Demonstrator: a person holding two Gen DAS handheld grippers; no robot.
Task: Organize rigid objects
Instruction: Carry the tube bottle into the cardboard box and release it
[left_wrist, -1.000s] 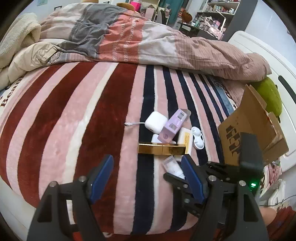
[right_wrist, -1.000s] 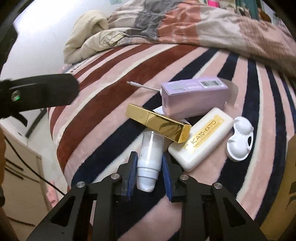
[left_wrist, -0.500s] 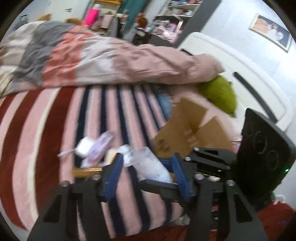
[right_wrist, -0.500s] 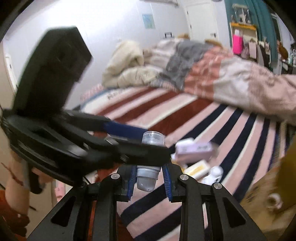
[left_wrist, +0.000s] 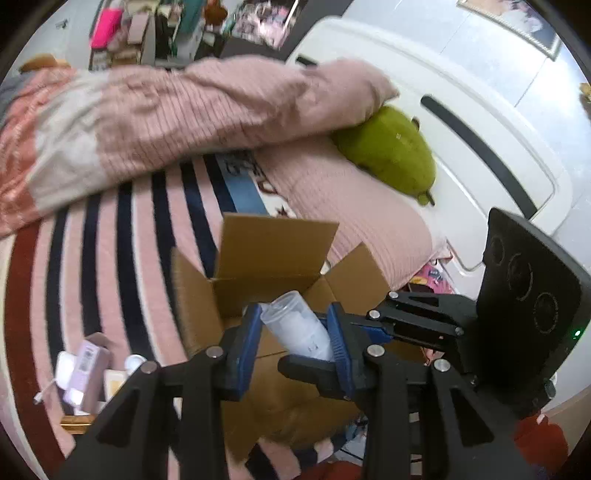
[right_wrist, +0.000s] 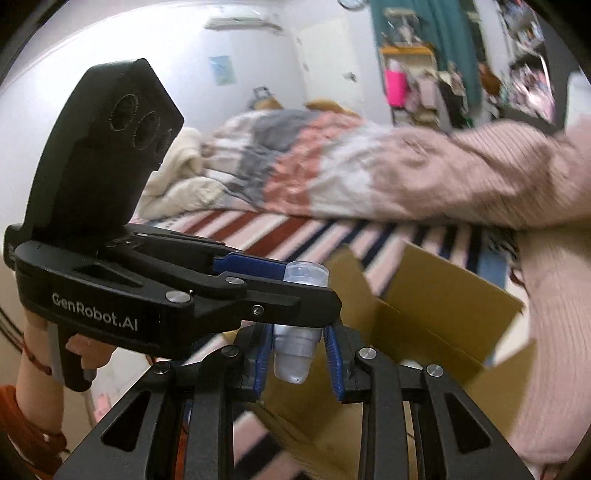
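A small white plastic bottle (left_wrist: 295, 328) with a clear cap hangs over the open cardboard box (left_wrist: 273, 236). In the left wrist view my left gripper (left_wrist: 293, 338) has its blue pads on both sides of the bottle. In the right wrist view my right gripper (right_wrist: 297, 356) stands a little wider than the bottle (right_wrist: 295, 350), with gaps beside its lower end. The left gripper's body (right_wrist: 147, 288) crosses that view and pinches the bottle near its cap.
More items lie on the striped blanket left of the box: a lilac carton (left_wrist: 86, 369), a white charger (left_wrist: 62, 369), a gold bar (left_wrist: 75, 419). A green plush (left_wrist: 388, 153) lies by the white headboard. A pink duvet (left_wrist: 147, 122) lies behind.
The right gripper lifted the bottle from the blanket and carried it to the box. The left gripper closed on it, and the right jaws have loosened.
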